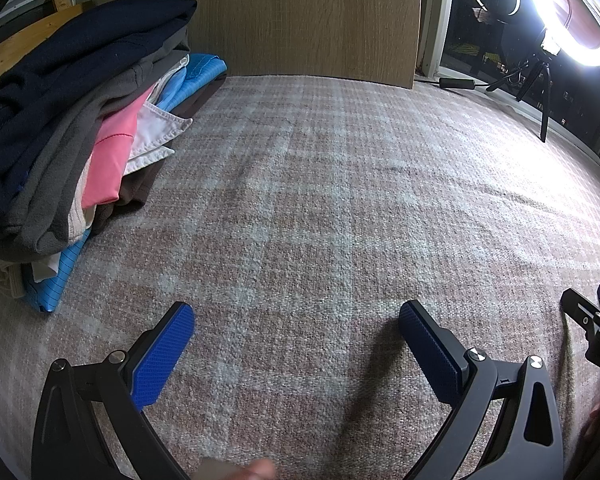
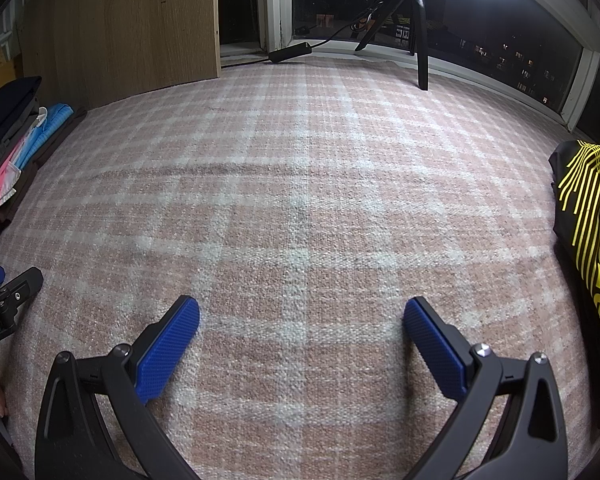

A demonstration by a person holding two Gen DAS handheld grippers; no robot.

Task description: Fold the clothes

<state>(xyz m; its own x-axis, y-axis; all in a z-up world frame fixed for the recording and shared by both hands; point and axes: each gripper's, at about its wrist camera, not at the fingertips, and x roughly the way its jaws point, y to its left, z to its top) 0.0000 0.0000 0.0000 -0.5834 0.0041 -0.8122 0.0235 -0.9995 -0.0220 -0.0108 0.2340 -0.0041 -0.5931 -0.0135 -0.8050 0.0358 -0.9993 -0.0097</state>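
A stack of folded clothes (image 1: 72,120) lies at the left on the pink plaid blanket (image 1: 320,200): navy on top, then grey, pink, white and blue pieces. It also shows at the left edge of the right wrist view (image 2: 8,152). A black garment with yellow stripes and lettering (image 2: 588,224) lies unfolded at the right. My left gripper (image 1: 296,312) is open and empty above bare blanket. My right gripper (image 2: 302,308) is open and empty above bare blanket (image 2: 300,184), left of the black garment. Each gripper shows at the edge of the other's view.
A wooden panel (image 1: 268,16) stands at the back. A ring light (image 1: 572,12) on a black tripod (image 2: 420,40) stands by the dark window (image 2: 500,28) at the back right, with a cable and remote (image 2: 290,52) on the sill.
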